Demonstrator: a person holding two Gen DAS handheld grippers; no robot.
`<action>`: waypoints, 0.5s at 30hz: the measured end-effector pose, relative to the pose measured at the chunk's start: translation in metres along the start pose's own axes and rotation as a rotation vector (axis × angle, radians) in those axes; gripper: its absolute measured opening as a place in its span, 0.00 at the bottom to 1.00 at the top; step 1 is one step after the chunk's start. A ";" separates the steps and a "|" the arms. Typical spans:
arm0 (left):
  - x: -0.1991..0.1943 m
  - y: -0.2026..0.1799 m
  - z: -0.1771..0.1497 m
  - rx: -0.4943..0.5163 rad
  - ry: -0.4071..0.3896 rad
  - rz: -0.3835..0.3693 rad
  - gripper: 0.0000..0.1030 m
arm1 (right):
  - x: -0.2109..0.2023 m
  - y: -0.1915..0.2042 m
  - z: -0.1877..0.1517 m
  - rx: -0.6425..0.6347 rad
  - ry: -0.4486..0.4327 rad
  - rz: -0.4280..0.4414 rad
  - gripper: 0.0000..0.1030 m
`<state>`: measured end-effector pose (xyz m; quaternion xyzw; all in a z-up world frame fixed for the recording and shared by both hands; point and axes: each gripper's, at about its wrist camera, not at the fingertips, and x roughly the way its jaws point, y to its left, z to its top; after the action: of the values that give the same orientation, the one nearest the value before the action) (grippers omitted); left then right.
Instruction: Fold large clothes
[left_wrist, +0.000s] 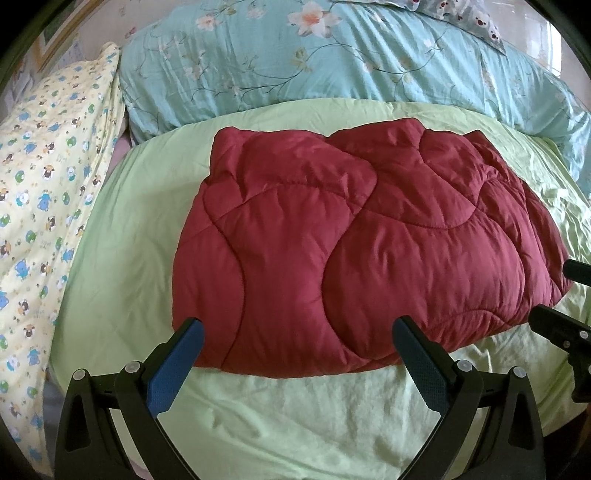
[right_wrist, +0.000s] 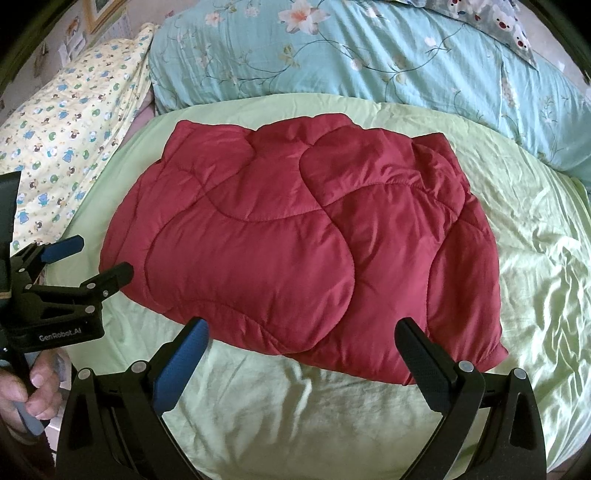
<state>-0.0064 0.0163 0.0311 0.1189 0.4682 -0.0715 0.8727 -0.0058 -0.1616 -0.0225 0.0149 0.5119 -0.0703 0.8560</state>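
Observation:
A dark red quilted garment (left_wrist: 351, 236) lies folded into a thick rectangle on the light green bed sheet (left_wrist: 295, 417); it also shows in the right wrist view (right_wrist: 295, 240). My left gripper (left_wrist: 297, 328) is open and empty, hovering just above the garment's near edge. My right gripper (right_wrist: 301, 328) is open and empty, also just above the near edge, further right. The left gripper (right_wrist: 105, 254) appears at the left of the right wrist view, open, beside the garment's left corner. The right gripper's fingers (left_wrist: 554, 325) show at the right edge of the left wrist view.
A folded teal floral duvet (left_wrist: 332, 59) lies along the back of the bed. A yellow cartoon-print blanket (left_wrist: 48, 206) lies along the left side. The green sheet (right_wrist: 535, 277) is wrinkled to the right of the garment.

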 end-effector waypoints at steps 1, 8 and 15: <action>0.000 0.000 0.000 0.000 -0.001 0.001 0.99 | 0.000 0.000 0.000 -0.001 0.001 0.000 0.99; 0.000 -0.001 -0.001 0.003 -0.002 0.000 0.99 | -0.001 0.001 0.000 -0.001 -0.001 0.003 0.99; -0.001 0.000 0.000 -0.001 -0.002 -0.001 0.99 | -0.001 0.002 0.000 0.002 -0.002 0.003 0.99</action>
<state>-0.0072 0.0162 0.0315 0.1182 0.4673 -0.0719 0.8732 -0.0060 -0.1594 -0.0214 0.0163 0.5109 -0.0693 0.8567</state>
